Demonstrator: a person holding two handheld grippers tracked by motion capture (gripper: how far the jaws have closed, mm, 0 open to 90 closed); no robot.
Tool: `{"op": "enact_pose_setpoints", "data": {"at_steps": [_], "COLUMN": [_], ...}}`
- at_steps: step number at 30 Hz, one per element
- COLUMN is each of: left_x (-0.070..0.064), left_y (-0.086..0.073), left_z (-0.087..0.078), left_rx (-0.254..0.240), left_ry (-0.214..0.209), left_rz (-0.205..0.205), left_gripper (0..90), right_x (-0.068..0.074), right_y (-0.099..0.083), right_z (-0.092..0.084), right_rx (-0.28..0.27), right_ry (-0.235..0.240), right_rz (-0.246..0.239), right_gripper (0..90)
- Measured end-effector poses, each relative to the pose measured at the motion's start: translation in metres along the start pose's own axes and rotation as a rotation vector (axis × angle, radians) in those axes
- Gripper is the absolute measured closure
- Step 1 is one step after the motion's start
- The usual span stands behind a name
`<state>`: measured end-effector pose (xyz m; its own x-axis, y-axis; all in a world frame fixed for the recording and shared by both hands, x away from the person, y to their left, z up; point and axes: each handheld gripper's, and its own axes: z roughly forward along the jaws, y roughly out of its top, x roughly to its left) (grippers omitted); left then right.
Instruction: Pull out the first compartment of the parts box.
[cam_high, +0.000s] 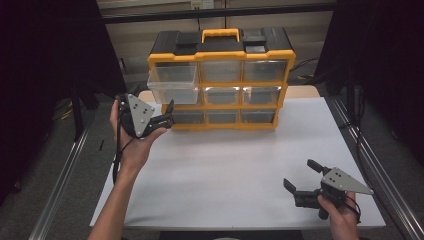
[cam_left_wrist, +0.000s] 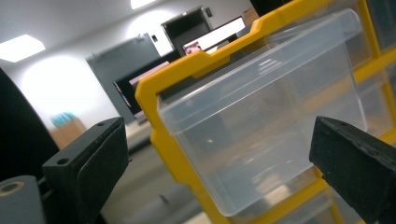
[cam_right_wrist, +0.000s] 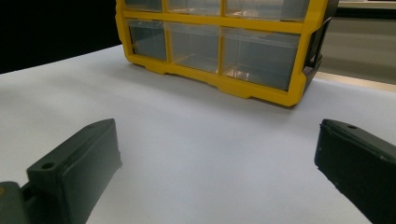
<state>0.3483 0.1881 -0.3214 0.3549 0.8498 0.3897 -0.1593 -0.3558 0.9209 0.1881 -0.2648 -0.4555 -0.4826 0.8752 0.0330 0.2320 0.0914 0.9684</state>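
The left gripper (cam_high: 156, 111) hangs just off the cabinet's (cam_high: 220, 80) left side, jaws spread wide, gripping nothing. The top-left drawer (cam_high: 172, 82) sticks out of its slot, clear and apart from the pads. The left gripper view looks up at that drawer (cam_left_wrist: 261, 116) between its jaws. The right gripper (cam_high: 300, 176) hovers low over the white table (cam_high: 225, 170), released too, well apart from everything. Its own view catches the cabinet's bottom row (cam_right_wrist: 219, 51).

Left tool (cam_high: 159, 111) gapes just beside pulled-out top-left drawer (cam_high: 172, 82).
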Motion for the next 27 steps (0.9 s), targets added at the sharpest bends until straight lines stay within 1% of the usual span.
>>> {"op": "enact_pose_setpoints", "data": {"at_steps": [1, 2, 4, 5, 6, 7, 8, 9, 10, 11, 12, 13, 14, 15, 16, 17, 18, 20, 21, 23, 24, 25, 26, 27], "left_x": [0.001, 0.004, 0.007, 0.008, 0.008, 0.008, 0.008, 0.007, 0.007, 0.007, 0.007, 0.007, 0.005, 0.003, 0.0, 0.0, -0.002, -0.003, -0.003, -0.003, -0.004, -0.004, -0.005, -0.007], "left_y": [-0.001, -0.003, -0.005, -0.006, -0.006, -0.008, -0.008, -0.011, -0.012, -0.014, -0.014, -0.015, -0.017, -0.019, -0.023, -0.023, -0.029, -0.036, -0.039, -0.042, -0.048, -0.048, -0.055, -0.059], "left_z": [0.0, 0.002, 0.002, 0.003, 0.003, 0.004, 0.004, 0.004, 0.004, 0.005, 0.005, 0.005, 0.005, 0.006, 0.006, 0.006, 0.005, 0.004, 0.003, 0.003, 0.0, 0.0, -0.005, -0.008], "left_rx": [0.003, 0.026, 0.044, 0.046, 0.046, 0.057, 0.057, 0.063, 0.05, 0.043, 0.043, 0.04, 0.047, 0.043, 0.065, 0.065, 0.062, 0.048, 0.06, 0.067, 0.073, 0.073, 0.072, 0.077], "left_ry": [-0.001, -0.026, -0.045, -0.052, -0.052, -0.063, -0.063, -0.061, -0.066, -0.081, -0.081, -0.095, -0.1, -0.097, -0.085, -0.085, -0.078, -0.053, -0.05, -0.055, -0.058, -0.058, -0.052, -0.054], "left_rz": [-0.026, -0.11, -0.185, -0.215, -0.215, -0.234, -0.234, -0.236, -0.246, -0.247, -0.247, -0.254, -0.263, -0.267, -0.279, -0.279, -0.319, -0.354, -0.349, -0.35, -0.346, -0.346, -0.344, -0.339], "left_gripper": [4.3, 4.2, 4.2, 4.3, 4.2, 4.0, 3.8, 3.5, 3.1, 2.6, 2.0, 2.0, 1.7, 1.8, 1.9, 2.0, 2.5, 3.9, 4.2, 3.9, 3.9, 4.0, 4.0, 4.0], "right_x": [0.0, -0.001, -0.001, -0.001, -0.001, 0.0, 0.0, 0.001, 0.001, 0.001, 0.0, 0.0, 0.0, 0.0, 0.0, 0.0, 0.0, 0.001, 0.001, 0.001, 0.0, 0.0, 0.0, 0.0], "right_y": [0.0, 0.0, -0.001, 0.0, 0.0, 0.0, 0.0, 0.0, 0.0, 0.0, 0.0, 0.0, -0.001, -0.001, -0.001, -0.001, -0.001, -0.001, -0.001, -0.001, -0.001, -0.001, -0.001, -0.001], "right_z": [0.0, -0.001, -0.002, -0.001, -0.001, 0.0, 0.0, 0.0, 0.0, 0.0, 0.001, 0.001, 0.001, 0.001, 0.001, 0.001, 0.002, 0.002, 0.002, 0.003, 0.003, 0.003, 0.002, 0.002], "right_rx": [-0.002, 0.001, 0.003, 0.001, -0.003, -0.001, 0.004, 0.004, 0.004, 0.006, 0.008, 0.008, 0.008, 0.01, 0.013, 0.013, 0.009, 0.011, 0.014, 0.009, 0.012, 0.012, 0.009, 0.012], "right_ry": [-0.006, -0.005, -0.008, -0.008, -0.009, -0.008, -0.001, -0.003, 0.0, 0.001, 0.0, 0.0, -0.002, -0.005, -0.005, -0.005, -0.006, 0.001, 0.004, 0.0, -0.001, -0.001, -0.006, -0.006], "right_rz": [0.003, 0.006, 0.005, 0.008, 0.003, 0.003, 0.0, -0.001, -0.002, -0.003, -0.002, -0.002, 0.0, 0.007, 0.01, 0.01, 0.003, 0.0, 0.0, -0.001, 0.002, 0.002, 0.008, 0.011], "right_gripper": [0.0, 0.0, 0.0, 0.0, 0.0, 0.0, 0.0, 0.0, 0.0, 0.0, 0.0, 0.0, 0.0, 0.0, 0.0, 0.0, 0.0, 0.0, 0.0, 0.0, 0.0, 0.0, 0.0, 0.0]}}
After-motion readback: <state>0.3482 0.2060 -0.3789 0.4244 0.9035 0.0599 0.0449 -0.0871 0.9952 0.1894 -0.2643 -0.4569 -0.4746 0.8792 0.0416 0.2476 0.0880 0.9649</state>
